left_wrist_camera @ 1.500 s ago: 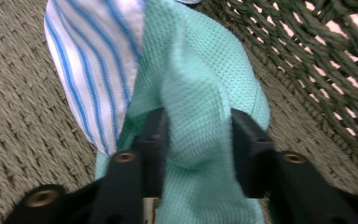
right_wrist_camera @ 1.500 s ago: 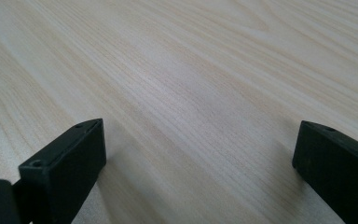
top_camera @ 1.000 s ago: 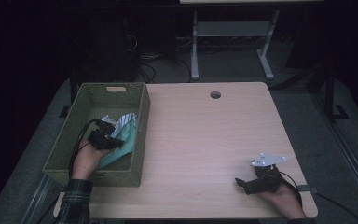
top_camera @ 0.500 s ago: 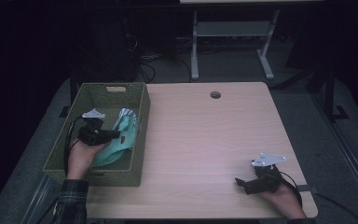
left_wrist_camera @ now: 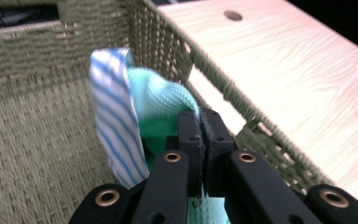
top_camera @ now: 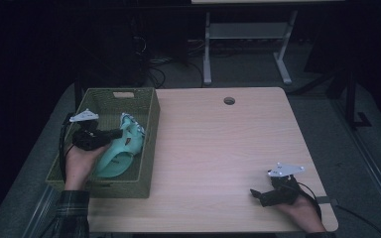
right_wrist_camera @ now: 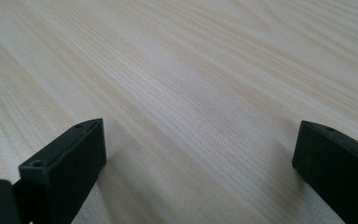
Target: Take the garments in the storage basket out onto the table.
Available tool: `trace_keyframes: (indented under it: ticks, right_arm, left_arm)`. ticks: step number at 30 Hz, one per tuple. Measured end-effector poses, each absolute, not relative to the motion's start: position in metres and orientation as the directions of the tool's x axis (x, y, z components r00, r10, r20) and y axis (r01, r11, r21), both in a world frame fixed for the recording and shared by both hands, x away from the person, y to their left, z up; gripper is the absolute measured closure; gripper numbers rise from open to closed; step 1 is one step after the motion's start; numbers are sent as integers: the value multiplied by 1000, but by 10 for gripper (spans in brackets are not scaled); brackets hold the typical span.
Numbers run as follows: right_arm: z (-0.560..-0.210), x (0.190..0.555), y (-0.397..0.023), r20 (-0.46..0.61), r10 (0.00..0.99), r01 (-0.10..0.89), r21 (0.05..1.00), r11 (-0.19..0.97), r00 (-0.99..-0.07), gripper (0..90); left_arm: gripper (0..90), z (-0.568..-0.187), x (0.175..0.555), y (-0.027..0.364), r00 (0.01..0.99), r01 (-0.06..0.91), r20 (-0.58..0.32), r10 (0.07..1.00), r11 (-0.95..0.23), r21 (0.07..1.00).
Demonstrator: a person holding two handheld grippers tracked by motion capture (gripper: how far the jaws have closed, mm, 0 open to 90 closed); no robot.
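Here the left gripper [top_camera: 113, 134] sits inside the woven basket [top_camera: 151, 144], its jaws pinched together on a fold of the green cloth [top_camera: 121, 153]. In the left gripper view the two black jaws meet with only the thin fabric between them, and the green cloth [left_wrist_camera: 165, 100] bulges up just ahead of the tips. A blue-and-white striped cloth [left_wrist_camera: 116, 126] hangs just to the left of the jaws in that view, touching the green one; whether it is also caught in the grip cannot be told. Beyond the jaws rises the basket's far wall [left_wrist_camera: 23, 46], and to their right its side wall runs along the wooden table [left_wrist_camera: 298, 74].

From above, the green cloth trails from the gripper's tips back toward the person's side of the basket, draped against the wall nearest the table's middle. The left hand [top_camera: 82, 161] holds the gripper from behind.

The right gripper [top_camera: 258, 194] rests on the table at the near right corner, well apart from the basket, held by the right hand [top_camera: 302, 210]. Its jaws stand wide apart over bare wood [right_wrist_camera: 191, 93], with nothing between them.
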State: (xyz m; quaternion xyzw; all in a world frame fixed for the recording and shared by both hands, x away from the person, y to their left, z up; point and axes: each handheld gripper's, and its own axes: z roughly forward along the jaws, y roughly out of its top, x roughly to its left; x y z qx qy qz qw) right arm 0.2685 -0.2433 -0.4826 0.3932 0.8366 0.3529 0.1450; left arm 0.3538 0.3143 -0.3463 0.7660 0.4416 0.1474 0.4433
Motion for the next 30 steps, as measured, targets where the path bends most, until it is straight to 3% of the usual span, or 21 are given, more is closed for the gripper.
trace_keyframes:
  ticks: [30]
  right_arm:
    - [-483,269,-243,35,763,558,704,440,-646,23]
  left_arm:
    - [878,-296,343,311,616,428,-137,776,-183,885]
